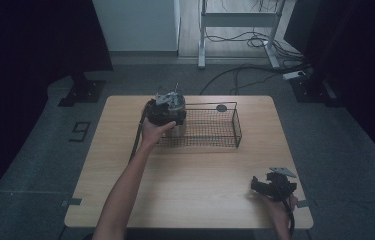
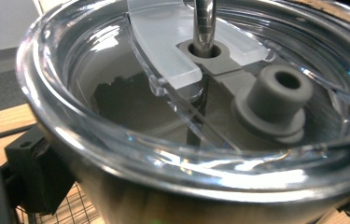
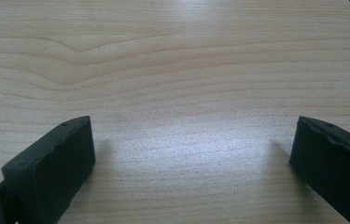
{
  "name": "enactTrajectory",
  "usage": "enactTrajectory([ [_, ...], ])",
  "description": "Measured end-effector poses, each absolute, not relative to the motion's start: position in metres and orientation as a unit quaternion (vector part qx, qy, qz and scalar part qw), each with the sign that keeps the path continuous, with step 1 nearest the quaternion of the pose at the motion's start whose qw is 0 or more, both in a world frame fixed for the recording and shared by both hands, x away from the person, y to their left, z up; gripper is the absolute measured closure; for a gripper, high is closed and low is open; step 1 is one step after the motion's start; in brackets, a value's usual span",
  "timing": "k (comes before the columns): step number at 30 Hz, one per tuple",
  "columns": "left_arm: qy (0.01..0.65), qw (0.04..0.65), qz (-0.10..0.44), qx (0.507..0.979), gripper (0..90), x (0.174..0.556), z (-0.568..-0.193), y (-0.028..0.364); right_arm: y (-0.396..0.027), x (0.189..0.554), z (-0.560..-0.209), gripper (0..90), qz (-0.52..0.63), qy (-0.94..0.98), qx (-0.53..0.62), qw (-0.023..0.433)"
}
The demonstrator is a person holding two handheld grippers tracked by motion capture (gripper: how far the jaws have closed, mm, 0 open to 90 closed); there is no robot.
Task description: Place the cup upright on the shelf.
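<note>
Left gripper (image 1: 167,117) is sitting at the left end of the wire basket (image 1: 227,142), jaws closed around a steel tumbler (image 2: 116,196). In the left gripper view one black jaw is pressing the cup's wall at lower left and a dark edge is showing at lower right, so the grip reads as clamped across the body just under the rim. The tumbler is standing in or just over the basket's left end; whether its base is touching the mesh cannot be told. A clear lid (image 2: 70,79) is covering it, with a metal straw (image 2: 204,23) passing through the slider and a grey plug (image 2: 275,100) beside it.

Right gripper (image 1: 271,186) is resting low over the near right part of the table (image 1: 190,185), jaws wide apart, nothing between them, well away from the basket.

Risks, as judged:
- Polished wall and a hold high on the cup: it is likely slipping or pivoting if squeeze eases.
- Base could be catching the basket's rim wire, tipping the cup.
- Any tilt is letting the loose straw swing, and the lid may be lifting.
- The light basket is unsecured and may be dragged along; the right gripper is too far off to steady it.
</note>
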State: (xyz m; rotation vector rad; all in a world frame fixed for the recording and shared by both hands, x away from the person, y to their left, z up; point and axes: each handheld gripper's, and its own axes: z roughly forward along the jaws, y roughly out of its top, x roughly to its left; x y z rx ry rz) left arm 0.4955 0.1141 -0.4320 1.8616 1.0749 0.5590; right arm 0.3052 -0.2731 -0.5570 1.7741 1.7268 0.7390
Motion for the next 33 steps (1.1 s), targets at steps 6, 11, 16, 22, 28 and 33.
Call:
enactTrajectory([
  [6, 0.436, 0.435, 0.223, 0.756, 3.8, 0.497, -0.44, 0.111, -0.273, 0.305, -0.557, 0.0, 0.275, 0.643, 0.66, 0.275],
  [11, 0.436, 0.431, 0.221, 0.758, 3.8, 0.498, -0.444, 0.107, -0.273, 0.305, -0.557, 0.0, 0.275, 0.643, 0.66, 0.275],
  [16, 0.44, 0.426, 0.219, 0.76, 3.8, 0.5, -0.451, 0.104, -0.273, 0.305, -0.557, 0.0, 0.275, 0.643, 0.66, 0.276],
  [22, 0.442, 0.422, 0.219, 0.761, 3.8, 0.5, -0.456, 0.101, -0.273, 0.305, -0.557, 0.0, 0.275, 0.643, 0.66, 0.276],
  [28, 0.445, 0.42, 0.218, 0.76, 3.7, 0.5, -0.461, 0.1, -0.273, 0.305, -0.557, 0.0, 0.275, 0.643, 0.66, 0.276],
  [33, 0.445, 0.419, 0.219, 0.76, 3.7, 0.5, -0.465, 0.1, -0.273, 0.305, -0.557, 0.0, 0.275, 0.643, 0.66, 0.276],
])
